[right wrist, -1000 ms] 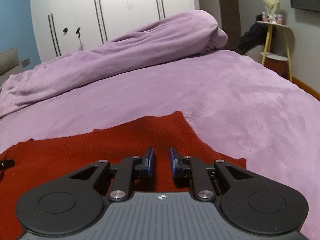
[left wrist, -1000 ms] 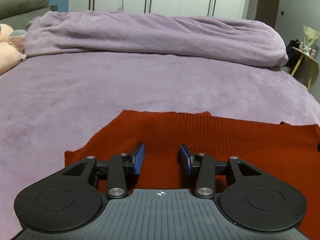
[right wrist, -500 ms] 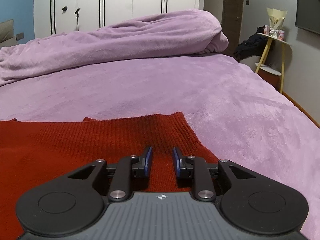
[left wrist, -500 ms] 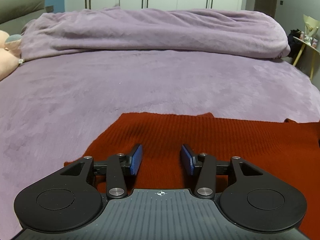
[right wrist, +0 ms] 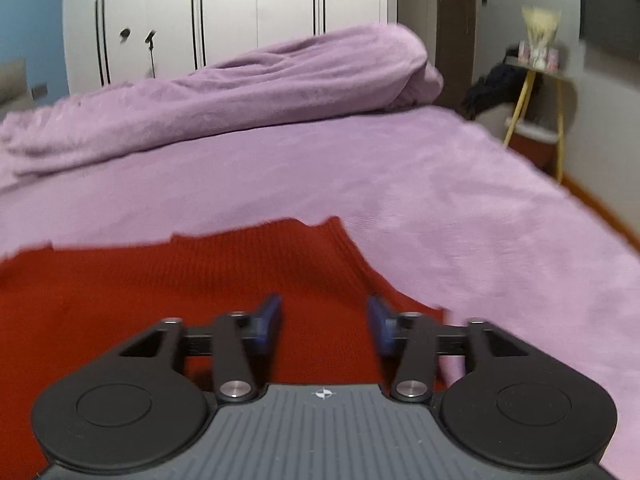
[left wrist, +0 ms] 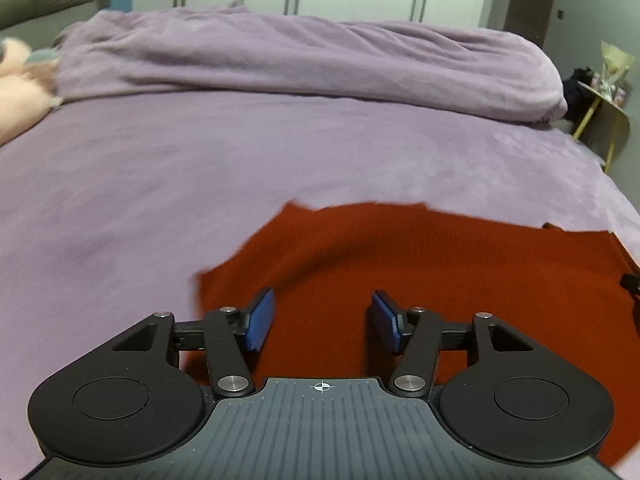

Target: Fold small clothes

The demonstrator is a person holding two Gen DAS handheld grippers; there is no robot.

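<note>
1. I see a red knit garment (left wrist: 420, 276) lying flat on a bed covered with a purple blanket (left wrist: 200, 168).
2. My left gripper (left wrist: 323, 316) hangs over the garment's left part, near its left edge. Its jaws have just been opening and now stand apart, blue pads (left wrist: 260, 320) bare. Only the cloth lying below shows between them; nothing is gripped.
3. My right gripper (right wrist: 323, 320) hangs over the garment (right wrist: 180, 288) near its right edge, where the red cloth meets the blanket (right wrist: 440, 200). Its jaws have just been opening too, and now stand wide. The pads (right wrist: 269, 320) press on nothing.
4. The garment's far edge runs across both views, slightly ragged, with small corners sticking up. Both views are blurred.
5. Behind it, a bunched purple duvet (left wrist: 304, 60) lies across the far side of the bed.
6. White wardrobe doors (right wrist: 240, 12) line the back wall.
7. A yellow-legged side table (right wrist: 536, 92) stands to the right of the bed.
8. Something pale pink (left wrist: 16, 92) sits at the bed's far left; I cannot tell what it is.
</note>
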